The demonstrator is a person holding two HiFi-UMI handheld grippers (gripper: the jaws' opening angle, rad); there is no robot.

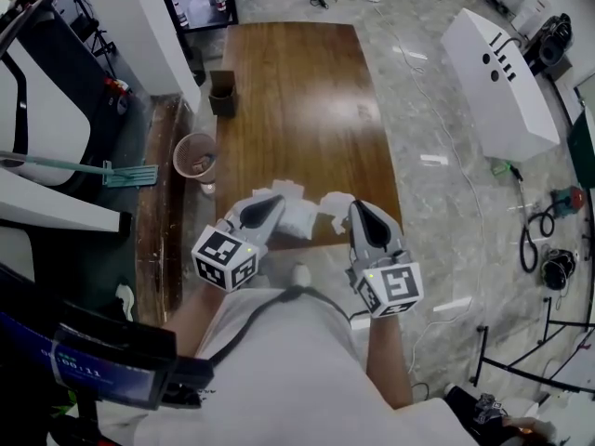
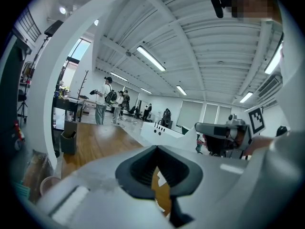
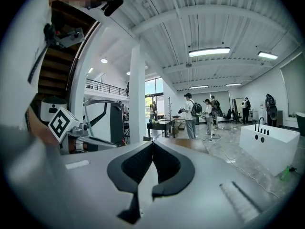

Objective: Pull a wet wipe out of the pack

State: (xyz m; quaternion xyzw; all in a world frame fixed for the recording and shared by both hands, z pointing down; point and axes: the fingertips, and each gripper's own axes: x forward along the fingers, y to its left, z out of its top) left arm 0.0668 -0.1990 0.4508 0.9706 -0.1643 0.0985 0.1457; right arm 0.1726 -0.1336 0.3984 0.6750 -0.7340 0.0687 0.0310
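The right claw (image 3: 152, 144) has its tips pressed together, and a pale strip fills the slot behind them; I take that for the wipe (image 1: 335, 200), whose crumpled white end sits right at the claw's nose in the head view. The left claw (image 2: 155, 149) is closed at the tips too, with a white scrap and brown wood showing through its gap. I can't tell whether it is pinching the pack (image 1: 299, 219) or only lying against it. The pack is between the two claws at the near edge of the table (image 1: 297, 100). To my eye this is mid-pull, with the sheet started but not free. The next move calls for the left to pin the pack while the right draws steadily up and away so the sheet slides out rather than tears.
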